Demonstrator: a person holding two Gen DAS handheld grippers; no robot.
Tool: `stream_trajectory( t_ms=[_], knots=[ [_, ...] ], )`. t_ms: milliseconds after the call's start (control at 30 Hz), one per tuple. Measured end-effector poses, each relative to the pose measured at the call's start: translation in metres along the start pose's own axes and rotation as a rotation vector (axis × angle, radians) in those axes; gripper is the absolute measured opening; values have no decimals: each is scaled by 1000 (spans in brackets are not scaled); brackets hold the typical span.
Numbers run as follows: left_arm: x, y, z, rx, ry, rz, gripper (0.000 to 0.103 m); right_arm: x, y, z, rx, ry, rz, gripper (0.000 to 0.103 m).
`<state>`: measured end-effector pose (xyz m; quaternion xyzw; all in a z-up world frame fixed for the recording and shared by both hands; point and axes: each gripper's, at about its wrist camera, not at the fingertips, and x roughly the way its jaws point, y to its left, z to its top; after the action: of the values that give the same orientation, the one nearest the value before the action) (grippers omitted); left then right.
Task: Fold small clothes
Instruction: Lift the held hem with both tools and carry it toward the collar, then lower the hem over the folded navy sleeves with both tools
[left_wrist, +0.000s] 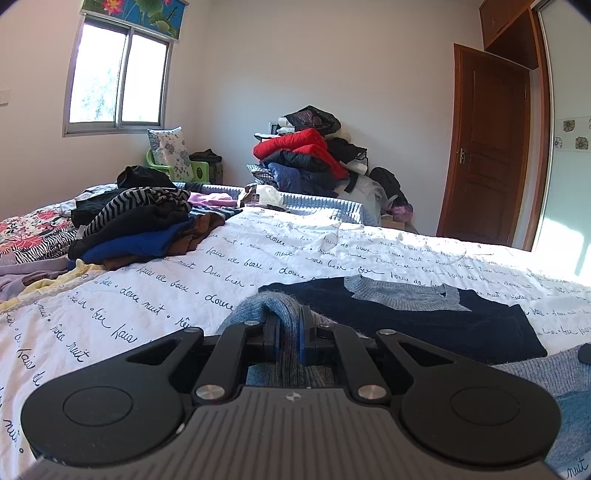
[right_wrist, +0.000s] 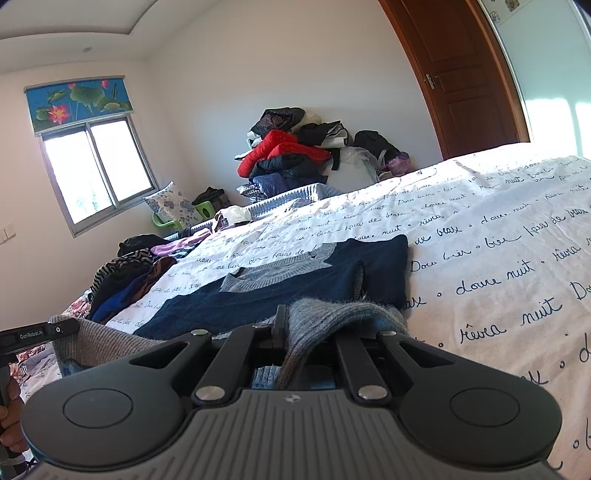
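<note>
Hem of the sweater (left_wrist: 424, 317), spread on the bed (left_wrist: 229, 273), sits pinched in both my grippers: left gripper (left_wrist: 289, 332), right gripper (right_wrist: 295, 332). I should carry both corners toward the collar together, level, keeping the knit taut so the fold lands straight.

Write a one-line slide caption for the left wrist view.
Left gripper shut on the grey hem of a navy sweater spread on a script-printed bedsheet, folded clothes piled behind.
</note>
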<state>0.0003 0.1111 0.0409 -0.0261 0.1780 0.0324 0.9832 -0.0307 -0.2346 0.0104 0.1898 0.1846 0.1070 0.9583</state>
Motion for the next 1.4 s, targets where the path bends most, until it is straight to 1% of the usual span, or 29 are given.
stream_trajectory(
  t_ms=[267,733,1067,1400],
  knots=[
    [25,-10,12,32,6,27,9,26,0,18,-41,7,11,6],
    [64,-23,31,57,-3,34,9,63,-3,37,-62,2,6,6],
    [78,-23,47,49,-30,42,9,80,-2,50,-72,-19,-2,6],
    [92,-32,60,64,-57,36,9,93,-6,60,-73,-32,-7,6]
  ],
)
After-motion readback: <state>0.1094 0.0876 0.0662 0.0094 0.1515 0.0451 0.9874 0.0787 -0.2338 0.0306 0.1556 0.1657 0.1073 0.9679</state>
